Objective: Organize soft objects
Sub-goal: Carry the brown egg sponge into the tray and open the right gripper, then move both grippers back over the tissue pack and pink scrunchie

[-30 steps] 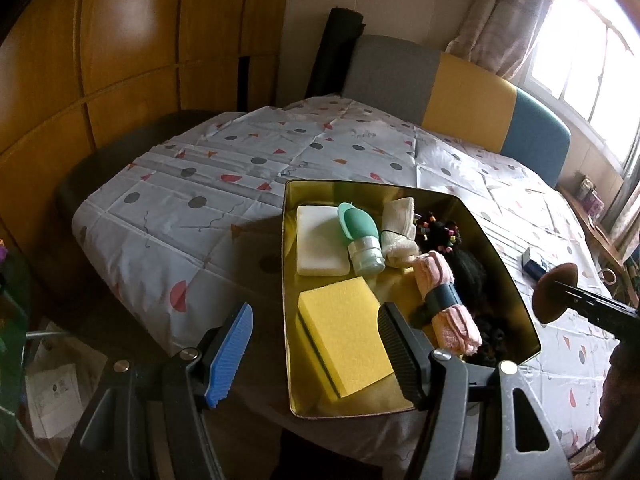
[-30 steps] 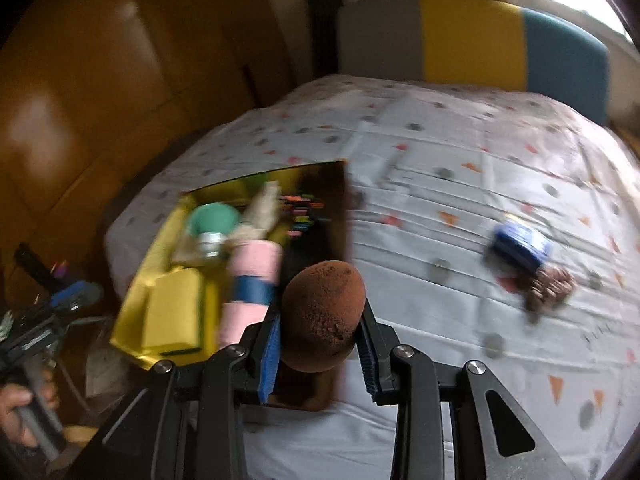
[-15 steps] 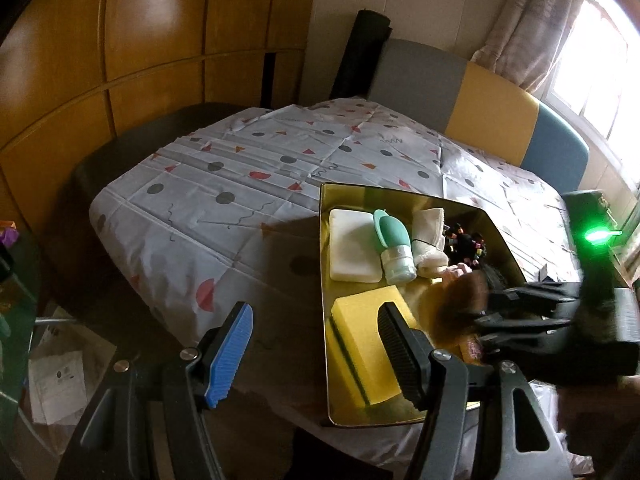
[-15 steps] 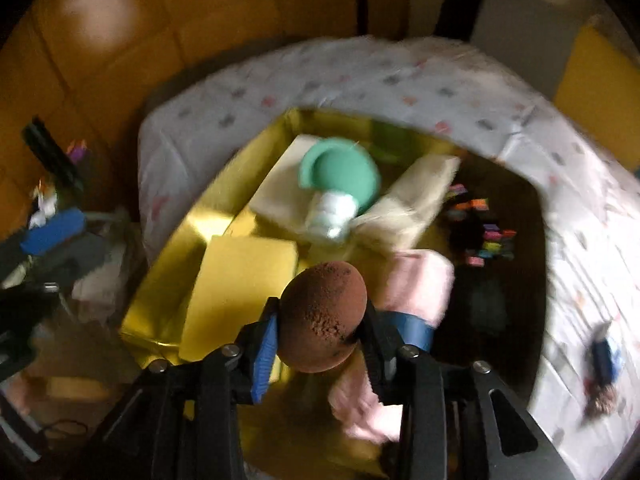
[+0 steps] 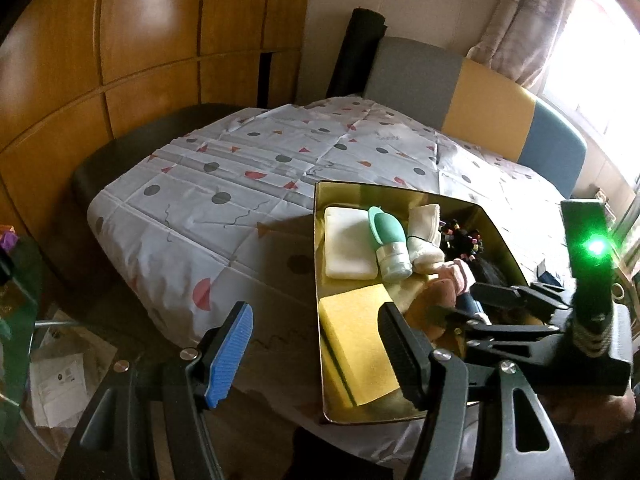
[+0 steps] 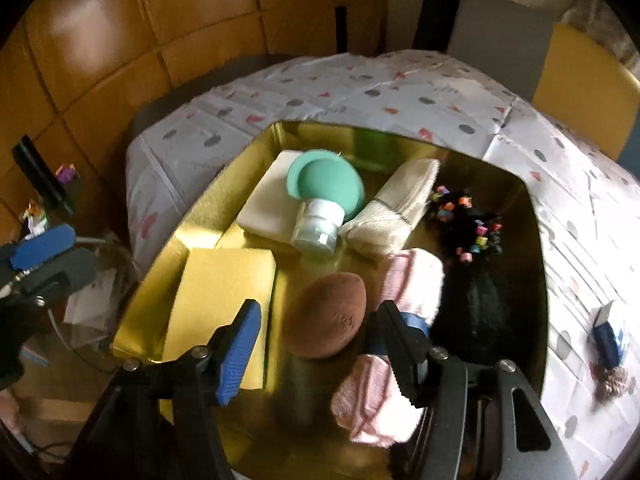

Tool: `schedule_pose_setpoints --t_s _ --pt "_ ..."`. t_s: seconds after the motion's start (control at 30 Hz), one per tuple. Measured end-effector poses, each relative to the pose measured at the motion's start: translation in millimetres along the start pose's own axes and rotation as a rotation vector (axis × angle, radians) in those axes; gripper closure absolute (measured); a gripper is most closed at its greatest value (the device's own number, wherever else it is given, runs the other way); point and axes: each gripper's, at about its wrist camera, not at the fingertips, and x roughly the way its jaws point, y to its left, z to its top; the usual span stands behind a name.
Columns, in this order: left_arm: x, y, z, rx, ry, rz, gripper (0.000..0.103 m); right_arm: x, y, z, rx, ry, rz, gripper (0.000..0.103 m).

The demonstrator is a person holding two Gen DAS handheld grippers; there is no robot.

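Over the last second the right gripper (image 6: 316, 344) had swung in from the right side of the table and come over the gold tray (image 6: 188, 236). Its jaws had just been opening, and the brown sponge ball (image 6: 328, 316) sat loose between them, no longer squeezed, down on the tray floor.

On the far left, the left gripper (image 5: 316, 352) hung over the near edge of the table with its jaws wide and nothing in them. Next came the yellow sponge (image 6: 220, 308) at the near left of the tray, with the white block (image 6: 264, 208) behind it. The green bottle (image 6: 324, 200) and the cream cloth roll (image 6: 392, 208) lay in the far middle. The brown ball rested between the yellow sponge and the pink roll (image 6: 404, 296). The black hair ties (image 6: 472, 248) were on the right.

The ball was round, so it could roll when the gripper lifted. A finger could also bump it or snag the pink roll on the way up.
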Motion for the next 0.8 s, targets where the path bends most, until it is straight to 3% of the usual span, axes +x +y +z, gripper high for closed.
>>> schedule_pose_setpoints --t_s 0.4,0.8 --pt "-7.1 -12.7 0.5 0.036 -0.006 -0.004 0.037 -58.1 -34.7 -18.3 0.071 -0.141 -0.09 0.033" --pt "-8.2 -38.5 2.9 0.103 -0.003 -0.013 0.037 -115.0 -130.4 -48.1 0.216 -0.211 -0.254 0.03"
